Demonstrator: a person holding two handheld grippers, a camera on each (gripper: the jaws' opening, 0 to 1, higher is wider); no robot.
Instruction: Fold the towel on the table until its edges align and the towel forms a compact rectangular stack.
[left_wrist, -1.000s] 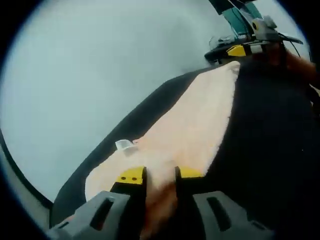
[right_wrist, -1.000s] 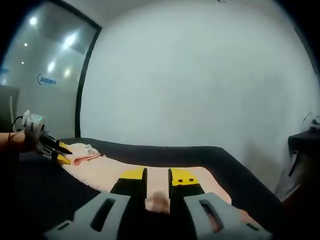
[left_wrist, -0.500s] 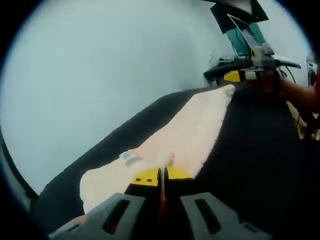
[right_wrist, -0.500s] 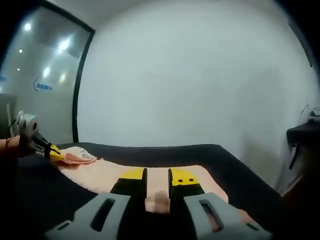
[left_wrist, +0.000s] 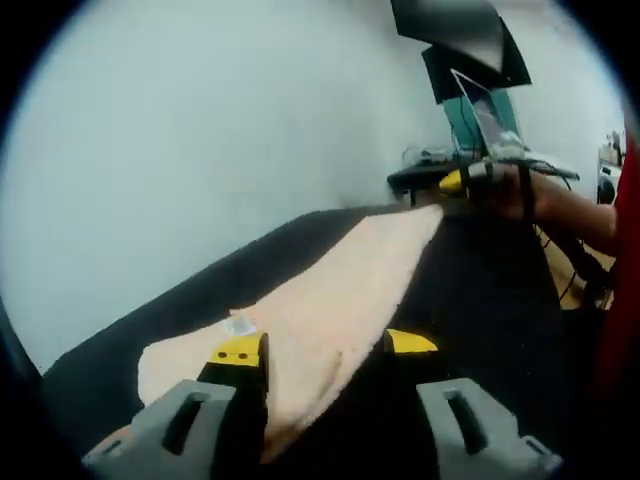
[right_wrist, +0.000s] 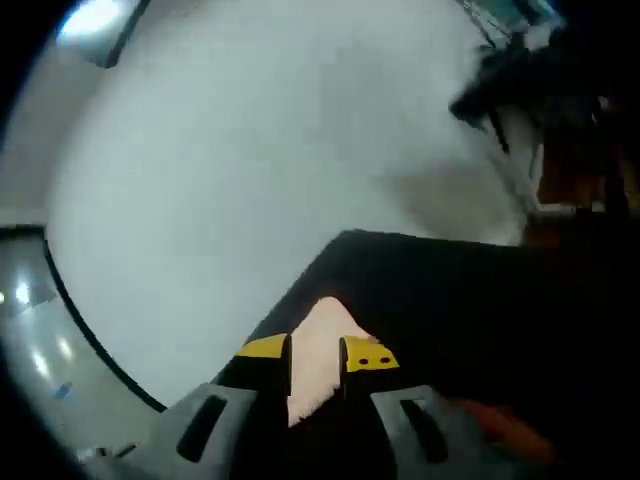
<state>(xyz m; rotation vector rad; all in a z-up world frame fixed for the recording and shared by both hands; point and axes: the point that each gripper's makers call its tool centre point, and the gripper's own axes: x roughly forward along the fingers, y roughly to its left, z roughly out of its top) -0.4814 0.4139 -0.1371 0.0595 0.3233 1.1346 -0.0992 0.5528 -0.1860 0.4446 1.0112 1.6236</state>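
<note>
Towel, peach, lies stretched along the far edge of the black desk. My left gripper has just let go, jaws now spread over the near end. My right gripper still pinches a corner, lifted and swung, so I judge the fold is starting.

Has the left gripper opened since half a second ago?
Yes. The left gripper was shut on the towel; its jaws now stand apart, with the towel lying on the black table.
</note>
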